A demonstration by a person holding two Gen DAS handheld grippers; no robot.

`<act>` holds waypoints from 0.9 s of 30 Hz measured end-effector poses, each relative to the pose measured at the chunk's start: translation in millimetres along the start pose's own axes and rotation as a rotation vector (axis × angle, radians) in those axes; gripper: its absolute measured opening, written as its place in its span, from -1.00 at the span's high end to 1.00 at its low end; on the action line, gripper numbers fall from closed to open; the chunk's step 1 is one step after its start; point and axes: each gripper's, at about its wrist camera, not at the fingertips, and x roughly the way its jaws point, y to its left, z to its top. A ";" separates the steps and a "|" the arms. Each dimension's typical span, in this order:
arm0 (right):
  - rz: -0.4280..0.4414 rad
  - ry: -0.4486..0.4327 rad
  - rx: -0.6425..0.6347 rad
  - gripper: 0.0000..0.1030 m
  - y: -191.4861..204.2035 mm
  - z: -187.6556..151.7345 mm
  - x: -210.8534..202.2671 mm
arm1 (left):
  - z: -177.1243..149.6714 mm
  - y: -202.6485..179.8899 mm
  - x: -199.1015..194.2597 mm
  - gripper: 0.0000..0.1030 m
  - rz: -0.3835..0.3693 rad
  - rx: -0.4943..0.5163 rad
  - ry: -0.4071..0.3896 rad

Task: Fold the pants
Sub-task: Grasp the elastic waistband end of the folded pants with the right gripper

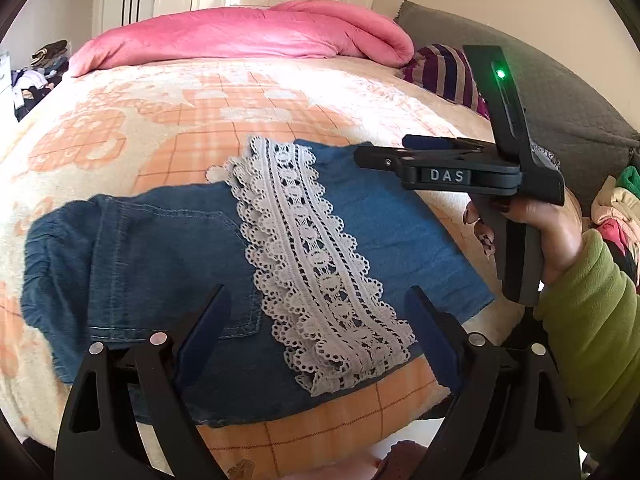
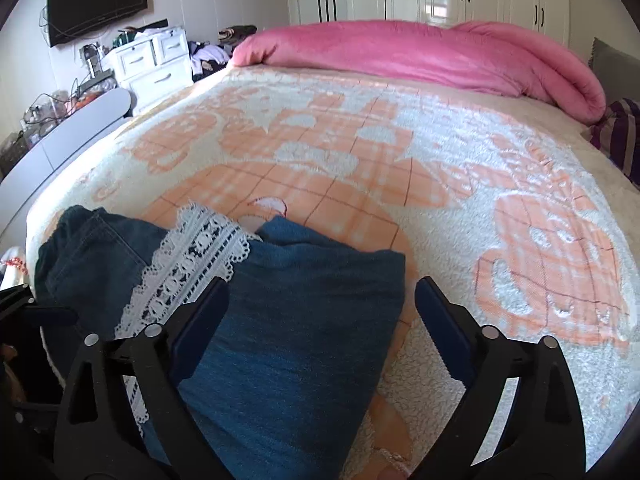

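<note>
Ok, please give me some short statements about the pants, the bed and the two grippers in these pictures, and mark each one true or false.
1. The denim pants lie on the patterned blanket. True.
2. The lace trim on the pants is black. False: it is white.
3. The left gripper is clamped on the pants. False: its jaws stand wide apart with nothing pressed between them.
4. The right gripper is open. True.
5. A pink duvet is bunched up at the far side of the bed. True.
6. The hand holding the right gripper wears a red sleeve. False: the sleeve is green.
</note>
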 end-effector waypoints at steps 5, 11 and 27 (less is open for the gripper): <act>0.015 -0.055 0.002 -0.82 4.2 1.3 -14.3 | 5.6 6.6 -14.6 -0.86 0.024 -0.018 -0.034; 0.056 -0.134 0.000 -0.82 13.9 3.8 -31.4 | 8.0 24.0 -37.2 -0.86 0.080 -0.065 -0.066; 0.141 -0.140 -0.102 -0.83 68.4 27.7 -51.4 | -2.4 86.2 -78.6 -0.87 0.218 -0.222 -0.116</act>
